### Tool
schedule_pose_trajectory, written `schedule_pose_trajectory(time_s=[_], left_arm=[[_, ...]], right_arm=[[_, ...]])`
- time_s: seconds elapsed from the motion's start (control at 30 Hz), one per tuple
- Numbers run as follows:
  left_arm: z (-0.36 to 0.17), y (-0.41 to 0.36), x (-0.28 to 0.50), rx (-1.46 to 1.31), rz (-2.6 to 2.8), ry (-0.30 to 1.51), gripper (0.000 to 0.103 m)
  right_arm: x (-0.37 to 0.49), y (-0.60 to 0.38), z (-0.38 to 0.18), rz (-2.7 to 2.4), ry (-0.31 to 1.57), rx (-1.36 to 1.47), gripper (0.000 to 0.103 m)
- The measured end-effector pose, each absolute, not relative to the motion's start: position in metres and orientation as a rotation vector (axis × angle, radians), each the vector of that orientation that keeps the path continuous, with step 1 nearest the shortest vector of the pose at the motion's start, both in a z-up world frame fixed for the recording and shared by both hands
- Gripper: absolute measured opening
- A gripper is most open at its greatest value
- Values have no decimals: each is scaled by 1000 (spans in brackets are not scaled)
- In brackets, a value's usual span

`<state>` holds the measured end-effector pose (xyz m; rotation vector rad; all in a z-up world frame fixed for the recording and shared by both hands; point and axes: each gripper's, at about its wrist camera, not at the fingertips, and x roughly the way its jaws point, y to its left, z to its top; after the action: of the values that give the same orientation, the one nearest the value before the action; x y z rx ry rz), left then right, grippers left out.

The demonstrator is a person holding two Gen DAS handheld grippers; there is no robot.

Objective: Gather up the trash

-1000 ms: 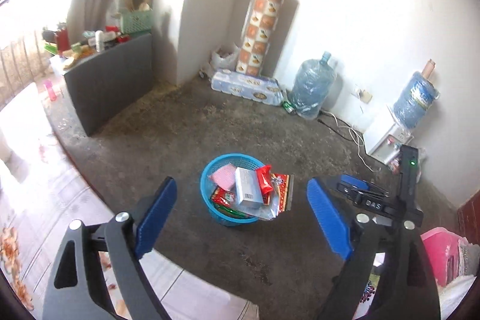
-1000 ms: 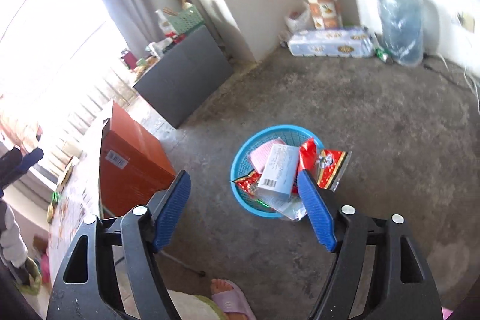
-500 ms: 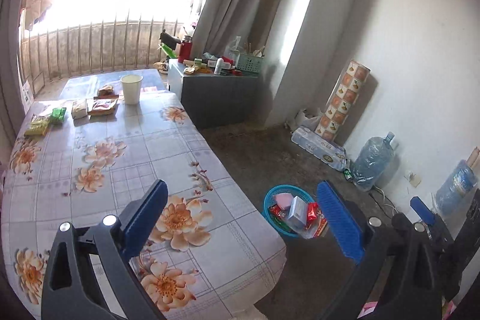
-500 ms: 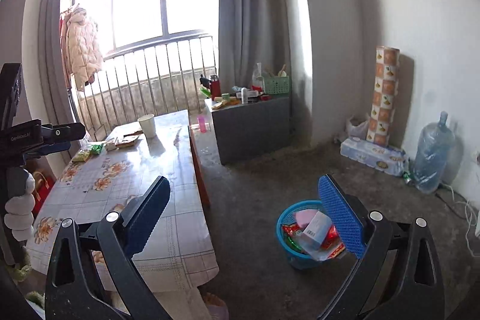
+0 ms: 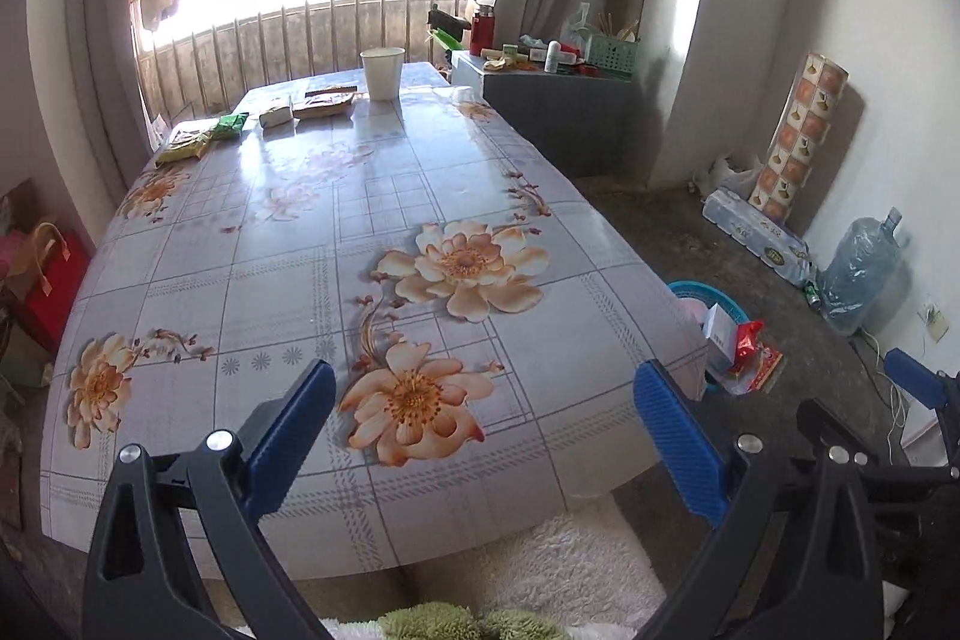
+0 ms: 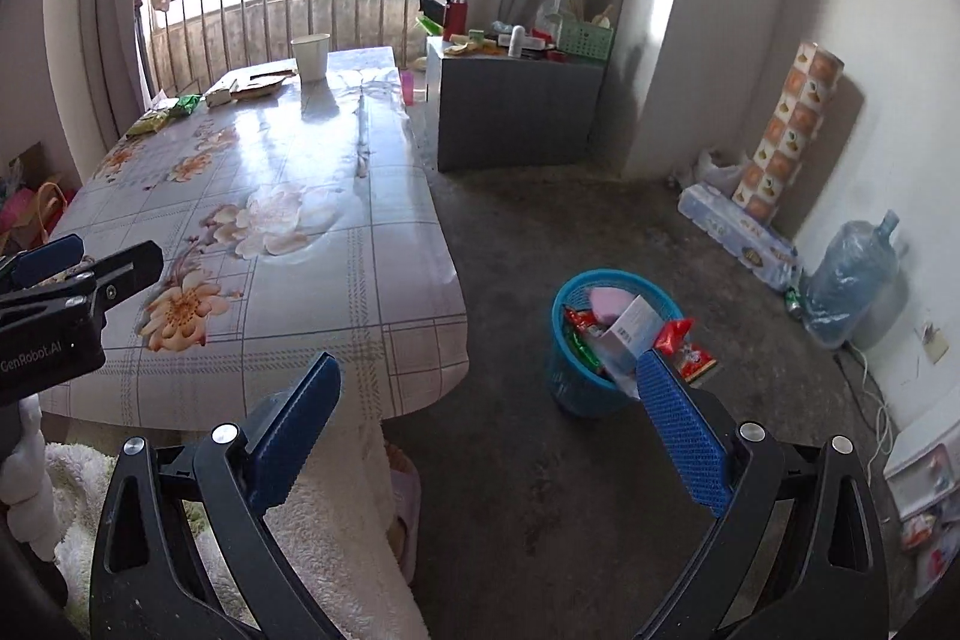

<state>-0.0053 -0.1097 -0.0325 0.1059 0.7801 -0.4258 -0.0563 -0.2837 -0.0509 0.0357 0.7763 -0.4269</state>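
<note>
A blue basket (image 6: 576, 376) full of wrappers and a white box stands on the concrete floor right of the table; in the left wrist view the basket (image 5: 696, 291) peeks past the table corner. Several wrappers (image 5: 186, 147) and packets (image 5: 324, 103) lie at the far end of the flowered table (image 5: 288, 280), beside a white paper cup (image 5: 382, 73). My left gripper (image 5: 480, 391) hangs open over the table's near end, empty. My right gripper (image 6: 489, 382) is open and empty, off the table's right edge, near the basket.
A grey cabinet (image 6: 516, 106) crowded with small items stands behind the table. A water jug (image 6: 852, 274), a pack of rolls (image 6: 738, 229) and a patterned roll (image 6: 792, 124) line the right wall. A red bag (image 5: 51, 274) sits left of the table. A white fleece garment (image 5: 570, 568) fills the near foreground.
Both views swung up and away from the basket on the floor toward the table. The right jaws widened. Both grippers stayed empty.
</note>
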Motion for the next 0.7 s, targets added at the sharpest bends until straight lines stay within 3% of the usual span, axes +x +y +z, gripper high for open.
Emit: schedule_pose_trajectory(time_s=[0.13, 0.7], left_arm=[[-51, -109, -10, 132, -410, 850, 97], [-35, -90, -9, 131, -310, 778, 97]], right_arm=[[-58, -284, -59, -451, 813, 41, 95], [-52, -281, -61, -410, 814, 73, 95]])
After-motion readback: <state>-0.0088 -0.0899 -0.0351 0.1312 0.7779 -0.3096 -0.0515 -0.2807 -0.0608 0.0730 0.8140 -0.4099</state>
